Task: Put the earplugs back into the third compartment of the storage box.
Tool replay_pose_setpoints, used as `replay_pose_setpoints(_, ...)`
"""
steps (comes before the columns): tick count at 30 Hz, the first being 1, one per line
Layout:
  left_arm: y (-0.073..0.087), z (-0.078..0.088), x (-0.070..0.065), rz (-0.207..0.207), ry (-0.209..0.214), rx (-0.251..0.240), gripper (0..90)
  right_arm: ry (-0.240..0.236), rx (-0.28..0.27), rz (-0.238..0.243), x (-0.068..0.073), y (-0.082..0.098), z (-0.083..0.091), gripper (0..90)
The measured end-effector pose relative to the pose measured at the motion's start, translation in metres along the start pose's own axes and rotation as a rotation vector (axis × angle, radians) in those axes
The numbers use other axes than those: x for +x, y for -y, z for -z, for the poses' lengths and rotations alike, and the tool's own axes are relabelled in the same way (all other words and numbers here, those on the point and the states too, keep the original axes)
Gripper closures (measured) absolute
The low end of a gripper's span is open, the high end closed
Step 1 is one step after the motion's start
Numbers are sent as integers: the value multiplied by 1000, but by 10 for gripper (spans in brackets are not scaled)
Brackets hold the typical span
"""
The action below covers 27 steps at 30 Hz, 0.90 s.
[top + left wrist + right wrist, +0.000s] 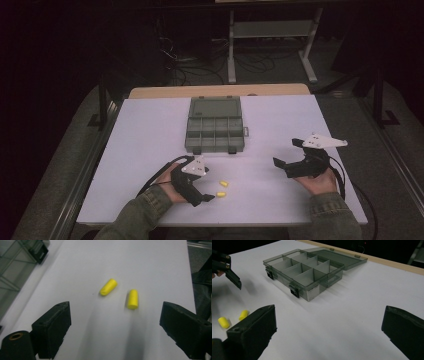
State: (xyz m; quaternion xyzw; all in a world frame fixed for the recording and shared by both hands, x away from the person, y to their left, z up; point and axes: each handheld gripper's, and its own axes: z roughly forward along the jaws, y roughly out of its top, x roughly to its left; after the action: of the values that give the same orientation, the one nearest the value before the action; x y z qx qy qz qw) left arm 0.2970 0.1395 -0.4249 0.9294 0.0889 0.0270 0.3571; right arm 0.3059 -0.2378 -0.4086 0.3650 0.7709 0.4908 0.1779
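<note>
White-topped table (150, 145), wooden strip along its far edge. On it: smoky grey compartment organizer box (214, 131), lid open and lying flat behind it, compartments divided in a grid. Two yellow foam earplugs (223, 184) (220, 194) lie near each other, not touching, just ahead of the left gripper (200, 181) fingers (53, 327), well left of the right gripper's fingers (254, 327).

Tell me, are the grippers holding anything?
No. Both the left gripper and the right gripper are open with nothing between their jaws. The two yellow earplugs lie loose on the table.
</note>
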Motion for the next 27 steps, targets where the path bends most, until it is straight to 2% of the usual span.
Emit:
replay_pose_setpoints(6,-2,-8,-4,-8,33,21,166,3,-1,6,0,0,0,0)
replay_pose_setpoints(13,-5,-12,-8,-40,48,9,394,4,-3,8,0,0,0,0)
replay_pose_setpoints(16,-5,-16,-9,-42,56,21,446,4,-2,6,1,0,-1,0)
replay_pose_setpoints(22,-8,-19,-11,-61,56,2,566,-2,4,12,2,0,-3,0)
replay_pose_setpoints(27,-9,-23,-12,-72,59,0,632,-3,5,12,1,0,-3,0)
